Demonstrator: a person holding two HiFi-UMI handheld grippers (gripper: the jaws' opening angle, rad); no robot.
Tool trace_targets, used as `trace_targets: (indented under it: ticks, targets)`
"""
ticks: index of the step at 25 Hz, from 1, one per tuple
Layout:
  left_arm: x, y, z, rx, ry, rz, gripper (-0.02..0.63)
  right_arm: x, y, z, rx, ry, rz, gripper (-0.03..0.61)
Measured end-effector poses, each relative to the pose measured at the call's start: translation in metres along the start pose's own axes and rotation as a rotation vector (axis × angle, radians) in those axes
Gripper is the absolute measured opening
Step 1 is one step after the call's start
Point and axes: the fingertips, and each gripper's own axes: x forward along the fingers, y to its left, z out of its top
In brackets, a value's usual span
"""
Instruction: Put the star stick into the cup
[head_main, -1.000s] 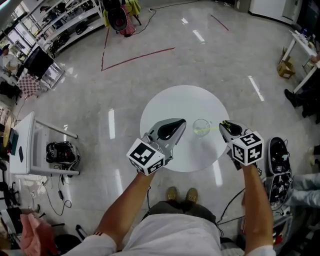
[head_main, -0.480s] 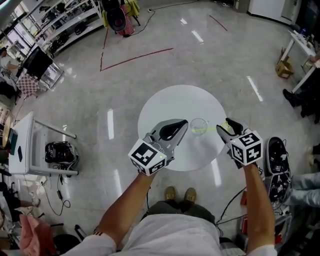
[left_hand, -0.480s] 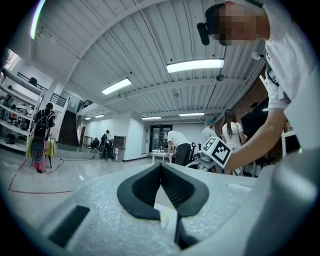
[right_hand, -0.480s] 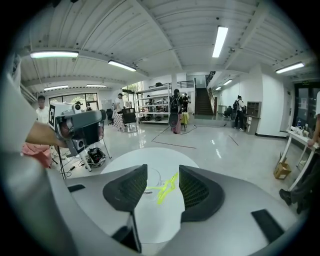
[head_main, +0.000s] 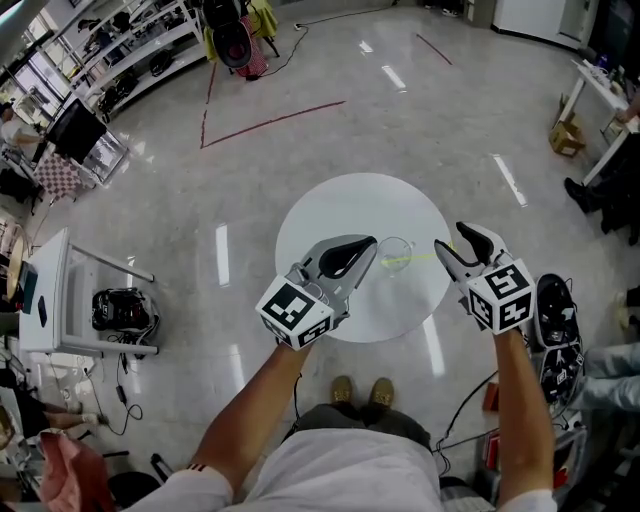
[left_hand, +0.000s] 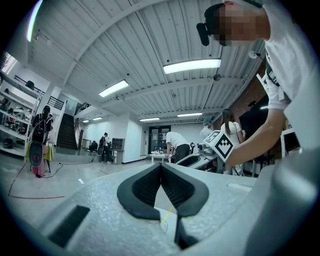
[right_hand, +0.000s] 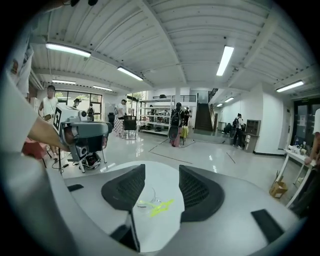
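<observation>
A clear cup stands on the round white table. The yellow-green star stick rests in it, leaning out over the rim to the right. My right gripper is just right of the stick's outer end; its jaws are opening with nothing between them. In the right gripper view the stick and cup lie ahead of the spread jaws. My left gripper is shut and empty, its tips close to the cup's left side. In its own view the pads meet.
The table is small, with its edge close under both grippers. Glossy floor with a red tape line surrounds it. A white side table stands at the left, black gear on the floor at the right. People stand further off.
The right gripper's jaws have gone from shut on the stick's end to wide apart, letting it go, and drawn slightly back to the right. The stick stays in the cup. The left gripper barely moved.
</observation>
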Motion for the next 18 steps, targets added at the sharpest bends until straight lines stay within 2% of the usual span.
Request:
trace_targets:
  ticks: [5, 13, 18]
  targets:
    - [0.001, -0.002, 0.018, 0.022, -0.027, -0.010, 0.015, -0.015, 0.008, 0.041, -0.036, -0.106, 0.004, 0.186]
    - [0.004, -0.013, 0.054, 0.053, -0.087, -0.017, 0.015, -0.042, 0.031, 0.091, -0.072, -0.247, 0.045, 0.063]
    - [0.000, -0.022, 0.076, 0.072, -0.120, -0.031, 0.015, -0.058, 0.047, 0.116, -0.092, -0.322, 0.057, 0.035]
